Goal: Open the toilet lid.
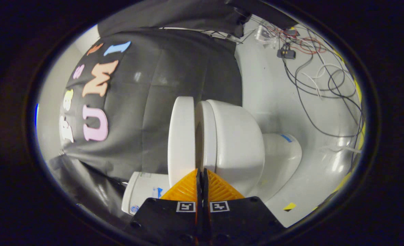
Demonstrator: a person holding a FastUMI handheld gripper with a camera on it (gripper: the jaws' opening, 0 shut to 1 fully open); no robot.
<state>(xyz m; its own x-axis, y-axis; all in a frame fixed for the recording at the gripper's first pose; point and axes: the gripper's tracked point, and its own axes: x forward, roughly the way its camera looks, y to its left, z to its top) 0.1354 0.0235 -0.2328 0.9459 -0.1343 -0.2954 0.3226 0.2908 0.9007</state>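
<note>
Gripper view, rolled sideways: the floor runs up the right of the frame, the booth's black cloth wall fills the left and centre.

Gripper (202, 175) at bottom centre. Jaws pressed together, a hairline seam between them, nothing pinched. Inner faces are ribbed plastic, wedge-shaped, tapering to a point. Behind them sit matte black blocks, each carrying a small square marker.

Toilet lid (181, 136), centre of frame, just ahead of the jaw tips: a smooth, glossy white oval slab seen edge-on, with a rounded rim. It stands parted from the seat (207, 133) by a narrow gap that is shadowed and warm-toned inside. The jaw tips point straight at the lower end of that gap; whether they touch the lid I cannot tell.

Bowl (237, 143), right of the seat: glazed white ceramic, bulbous, with soft highlights. It narrows into a rounded pedestal (282, 157) bearing a small blue mark.

Tank (143, 191), lower left of the lid: white, rounded corner, with stickers on it.

Floor (325, 160), right: pale grey, sheeny. Thin black, white and red cables (311, 85) loop loosely across the upper right. A small yellow-and-black tape piece (289, 206) lies lower right.

Cloth wall (174, 75): matte, creased in a grid of fold lines.
</note>
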